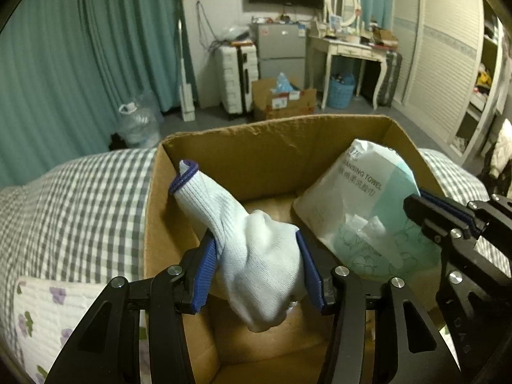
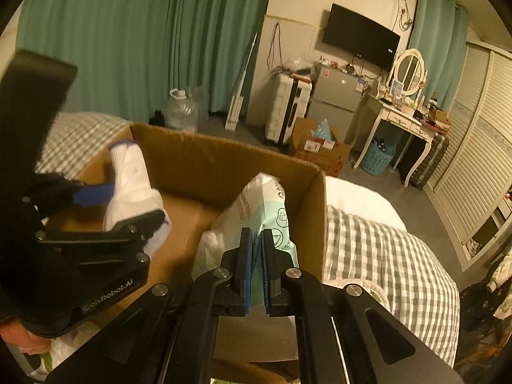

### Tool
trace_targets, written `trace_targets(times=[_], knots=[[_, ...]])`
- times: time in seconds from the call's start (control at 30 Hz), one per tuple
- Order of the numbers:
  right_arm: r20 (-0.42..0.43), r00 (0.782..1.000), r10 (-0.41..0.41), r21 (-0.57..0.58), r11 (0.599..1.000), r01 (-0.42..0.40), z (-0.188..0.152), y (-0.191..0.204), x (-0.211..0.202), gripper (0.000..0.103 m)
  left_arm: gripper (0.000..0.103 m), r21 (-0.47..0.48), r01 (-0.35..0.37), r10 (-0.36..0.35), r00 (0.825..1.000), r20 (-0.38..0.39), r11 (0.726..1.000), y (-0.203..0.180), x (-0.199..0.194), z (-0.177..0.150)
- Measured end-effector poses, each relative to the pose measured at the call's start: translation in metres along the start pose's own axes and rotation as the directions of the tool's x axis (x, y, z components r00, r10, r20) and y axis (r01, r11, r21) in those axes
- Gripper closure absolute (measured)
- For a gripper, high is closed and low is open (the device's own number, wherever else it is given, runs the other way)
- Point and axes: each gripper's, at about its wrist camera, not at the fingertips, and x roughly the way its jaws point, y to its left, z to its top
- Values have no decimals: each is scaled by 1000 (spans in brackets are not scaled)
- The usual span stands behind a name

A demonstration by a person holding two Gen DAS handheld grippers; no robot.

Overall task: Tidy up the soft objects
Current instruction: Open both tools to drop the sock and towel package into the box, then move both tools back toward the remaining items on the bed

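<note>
An open cardboard box [image 1: 265, 150] sits on the bed; it also shows in the right wrist view [image 2: 224, 160]. My left gripper [image 1: 256, 256] is shut on a white knit glove with a blue cuff [image 1: 249, 249] and holds it over the box's left side; the glove also shows in the right wrist view [image 2: 131, 179]. My right gripper [image 2: 256, 243] is shut on a white and mint pack of cleansing towels [image 2: 262, 204], held inside the box's right side. The pack also shows in the left wrist view [image 1: 361, 204], with the right gripper [image 1: 416, 206] on its right edge.
The bed has a grey checked cover [image 1: 80, 198] around the box and a floral pillow [image 1: 41, 316] at the left. Beyond the bed are teal curtains [image 1: 96, 48], a water jug [image 1: 137, 124], a suitcase [image 1: 236, 76], another carton [image 1: 281, 99] and a dressing table [image 1: 348, 51].
</note>
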Motion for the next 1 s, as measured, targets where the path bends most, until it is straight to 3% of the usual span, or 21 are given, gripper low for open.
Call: trace_targets(times=[0.2,0.3,0.33,0.47,0.6,0.7,0.83,0.93,1.0], knots=[[-6,1000,0,20,1000,0,-1,-8,1,91,37,-30,-9,8,1000,-8,1000,5,-4,5],[20,1000,-5,26,1000,5,-1,-10,-16,68,37,-54,-10,10,1000,-12,998,11,-10,9],[28,1000,-9,29,1000,8,1,-11,-20,56,37,-61,-14,13,1000,-9,998,12,-15,11],[68,997,-27,54,998,23,8,-23,-47,53,36,-58,-44,47,998,52,997,13,-48,20],[110,993,-43,77,996,35,14,-35,-82,53,19,-56,-59,67,988,142,997,15,-89,28],[142,989,-50,87,995,38,20,-40,-112,50,18,-66,-61,74,977,201,996,18,-122,32],[200,978,-62,89,995,45,25,-41,-160,43,18,-97,-50,73,964,257,994,23,-169,31],[250,965,-75,92,994,54,25,-39,-200,28,16,-114,-40,73,950,305,993,27,-205,30],[291,953,-83,104,993,55,24,-38,-231,23,8,-127,-38,80,938,338,991,29,-229,27]])
